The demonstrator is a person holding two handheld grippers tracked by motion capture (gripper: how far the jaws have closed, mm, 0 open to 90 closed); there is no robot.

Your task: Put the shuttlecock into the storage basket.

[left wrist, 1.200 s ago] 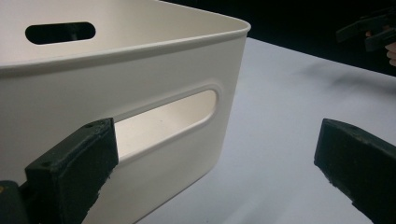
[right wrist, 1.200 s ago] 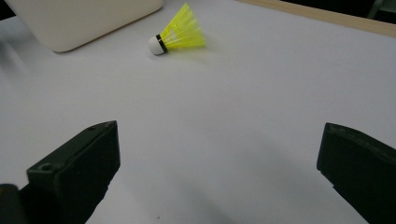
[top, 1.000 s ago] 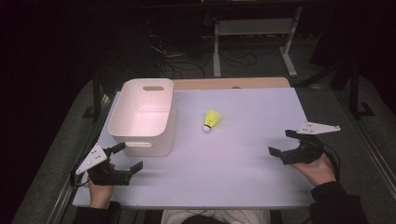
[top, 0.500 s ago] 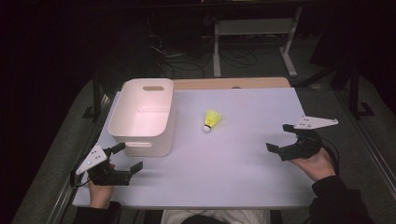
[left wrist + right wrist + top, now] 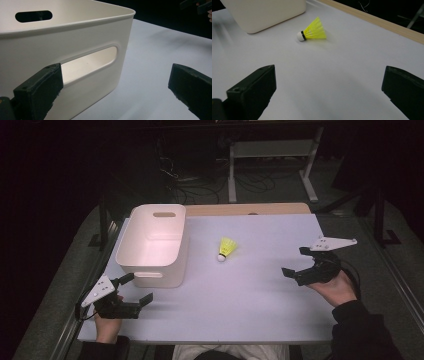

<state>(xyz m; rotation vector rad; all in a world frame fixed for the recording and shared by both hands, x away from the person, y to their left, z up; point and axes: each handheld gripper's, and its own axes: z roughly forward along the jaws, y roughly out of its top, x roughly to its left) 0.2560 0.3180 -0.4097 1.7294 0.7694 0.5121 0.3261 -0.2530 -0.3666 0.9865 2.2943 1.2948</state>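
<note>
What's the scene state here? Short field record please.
shuttlecock: yellow, lying on its side on the table, right of the bin, untouched
bin: white, open top, nothing seen inside
left gripper: open, beside the bin's near end
right gripper: open, holding nothing, facing the shuttlecock, well apart from it

Dim room, dark surroundings; overhead light brightens the pale lilac surface (image 5: 250, 285) with soft shadows. The yellow feathered shuttlecock (image 5: 313, 32) looks slightly blurred; near black tongs are soft, out of focus
</note>
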